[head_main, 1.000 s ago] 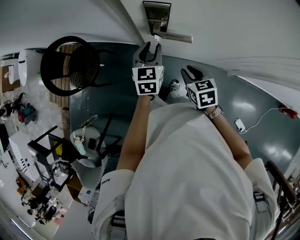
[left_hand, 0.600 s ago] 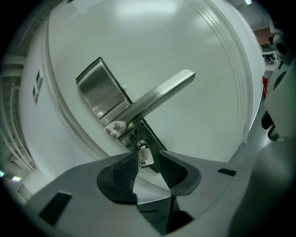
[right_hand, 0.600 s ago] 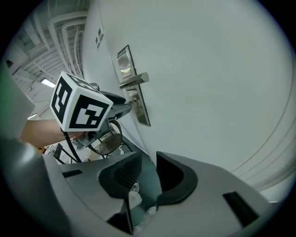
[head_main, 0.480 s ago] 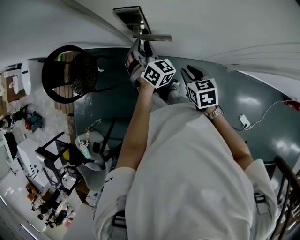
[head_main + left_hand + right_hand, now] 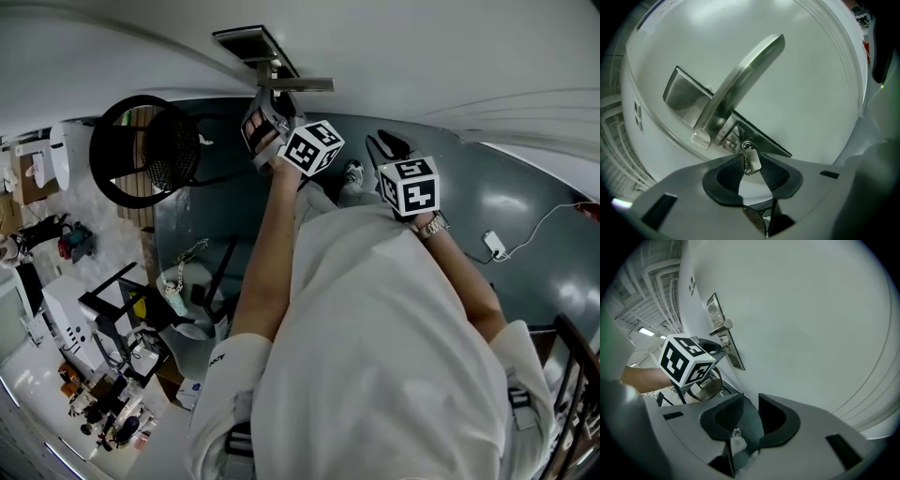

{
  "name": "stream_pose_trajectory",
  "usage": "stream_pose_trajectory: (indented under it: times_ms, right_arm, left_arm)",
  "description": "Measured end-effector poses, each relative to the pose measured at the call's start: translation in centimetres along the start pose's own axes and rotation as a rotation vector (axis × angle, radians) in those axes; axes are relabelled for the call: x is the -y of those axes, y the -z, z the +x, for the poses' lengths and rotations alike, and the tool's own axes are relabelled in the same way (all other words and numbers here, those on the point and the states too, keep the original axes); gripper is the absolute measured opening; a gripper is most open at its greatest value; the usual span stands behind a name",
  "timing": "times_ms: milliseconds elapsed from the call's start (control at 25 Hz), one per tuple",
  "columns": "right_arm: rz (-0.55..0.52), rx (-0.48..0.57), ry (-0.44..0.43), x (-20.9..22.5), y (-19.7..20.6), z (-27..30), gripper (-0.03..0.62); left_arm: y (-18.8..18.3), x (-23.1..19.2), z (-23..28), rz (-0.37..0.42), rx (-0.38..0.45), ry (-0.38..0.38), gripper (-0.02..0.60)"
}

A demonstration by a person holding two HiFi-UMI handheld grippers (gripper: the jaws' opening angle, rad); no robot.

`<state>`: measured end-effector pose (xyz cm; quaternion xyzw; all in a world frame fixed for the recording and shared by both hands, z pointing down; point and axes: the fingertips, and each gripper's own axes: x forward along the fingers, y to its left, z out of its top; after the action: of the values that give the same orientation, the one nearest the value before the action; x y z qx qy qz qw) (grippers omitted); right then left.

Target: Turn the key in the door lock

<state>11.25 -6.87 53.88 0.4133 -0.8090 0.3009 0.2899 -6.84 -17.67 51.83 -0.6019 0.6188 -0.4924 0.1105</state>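
Both jaws of the left gripper (image 5: 751,159), which have just been closing, clamp the small silver key (image 5: 752,162) in the steel lock plate (image 5: 761,142) under the long steel lever handle (image 5: 740,79), so a wrist roll can probably turn it. Its long axis stands square to the white door (image 5: 811,84), head toward the gripper. The right gripper (image 5: 750,404) waits aside, jaws apart and empty.

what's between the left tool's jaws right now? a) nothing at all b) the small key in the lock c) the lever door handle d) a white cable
b: in the left gripper view the key stands between the pads of the left tool, just under the base of the door handle, and the jaws have just closed further on it.
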Motion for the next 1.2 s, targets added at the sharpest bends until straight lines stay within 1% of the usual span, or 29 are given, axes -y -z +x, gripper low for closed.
stream_pose_trajectory:
  times_ms: [120, 280, 600, 640, 760, 800, 1200]
  right_arm:
    - [0.004, 0.002, -0.006, 0.3, -0.4, 0.3, 0.097]
    - [0.004, 0.003, -0.013, 0.5, -0.8, 0.6, 0.097]
    - [0.015, 0.006, -0.019, 0.3, -0.9, 1.4, 0.097]
    - [0.013, 0.007, -0.021, 0.2, -1.0, 1.4, 0.095]
    - [0.006, 0.011, -0.024, 0.0, -1.2, 1.3, 0.097]
    - [0.006, 0.012, -0.023, 0.0, -1.3, 1.3, 0.095]
    - [0.001, 0.017, -0.018, -0.4, -1.8, 1.4, 0.097]
  left_arm:
    - [0.0, 0.0, 0.0, -0.024, 0.011, 0.009, 0.110]
    - [-0.1, -0.3, -0.1, -0.101, 0.028, 0.061, 0.109]
    - [0.4, -0.3, 0.1, -0.311, 0.018, 0.168, 0.107]
    - [0.4, -0.4, 0.1, -0.344, 0.018, 0.182, 0.106]
    - [0.4, -0.5, 0.1, -0.478, 0.030, 0.245, 0.104]
    - [0.4, -0.6, 0.1, -0.512, 0.034, 0.264, 0.104]
    - [0.5, -0.9, -0.3, -0.757, 0.062, 0.415, 0.104]
